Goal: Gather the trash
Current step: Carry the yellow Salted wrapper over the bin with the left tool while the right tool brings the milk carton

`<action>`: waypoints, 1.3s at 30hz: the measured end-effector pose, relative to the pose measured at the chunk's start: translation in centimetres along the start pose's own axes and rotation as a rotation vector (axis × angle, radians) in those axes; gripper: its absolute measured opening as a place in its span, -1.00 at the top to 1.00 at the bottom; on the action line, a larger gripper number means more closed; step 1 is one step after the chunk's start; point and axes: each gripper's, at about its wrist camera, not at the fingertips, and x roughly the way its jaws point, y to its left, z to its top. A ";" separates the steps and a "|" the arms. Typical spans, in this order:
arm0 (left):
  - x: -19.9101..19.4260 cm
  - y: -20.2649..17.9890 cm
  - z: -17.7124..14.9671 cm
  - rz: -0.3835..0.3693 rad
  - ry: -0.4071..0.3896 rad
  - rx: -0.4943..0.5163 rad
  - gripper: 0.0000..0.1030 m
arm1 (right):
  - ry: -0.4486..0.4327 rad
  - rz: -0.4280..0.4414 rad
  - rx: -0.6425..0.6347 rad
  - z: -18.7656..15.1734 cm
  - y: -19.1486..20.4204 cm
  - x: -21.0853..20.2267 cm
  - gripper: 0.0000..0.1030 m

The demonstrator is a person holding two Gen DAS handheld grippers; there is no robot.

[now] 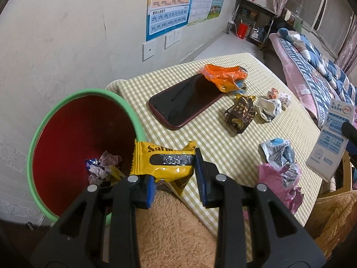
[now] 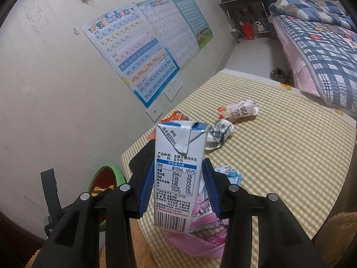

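My left gripper [image 1: 175,174] is shut on a yellow snack wrapper [image 1: 162,158], held at the table's corner beside the rim of the red bin with a green rim [image 1: 93,92]. Crumpled wrappers [image 1: 102,167] lie at the bin's bottom. My right gripper [image 2: 178,178] is shut on a white and blue milk carton [image 2: 176,167], upright above the table's near edge. On the checked cloth lie an orange wrapper [image 1: 225,78], a brown wrapper [image 1: 239,114], crumpled white wrappers [image 1: 267,109], a blue-white wrapper [image 1: 279,154] and a pink wrapper [image 1: 274,183].
A dark phone [image 1: 185,102] lies on the table [image 1: 223,151] partly under the orange wrapper. A wall with posters [image 1: 169,6] stands behind the bin. A bed with a checked quilt [image 1: 312,67] runs along the right. Tan fleece [image 1: 174,230] fills the near foreground.
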 end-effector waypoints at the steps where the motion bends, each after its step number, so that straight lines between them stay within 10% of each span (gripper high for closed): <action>1: 0.0 0.0 0.0 -0.001 0.001 -0.002 0.44 | 0.002 -0.002 -0.001 0.0 0.0 0.1 0.19; 19: -1.3 2.4 0.0 0.042 -0.042 -0.037 0.44 | 0.030 0.017 -0.002 0.0 0.5 1.5 0.19; 39: -0.6 10.5 -1.1 0.124 -0.055 -0.149 0.44 | 0.184 0.190 -0.152 -0.5 12.3 9.3 0.19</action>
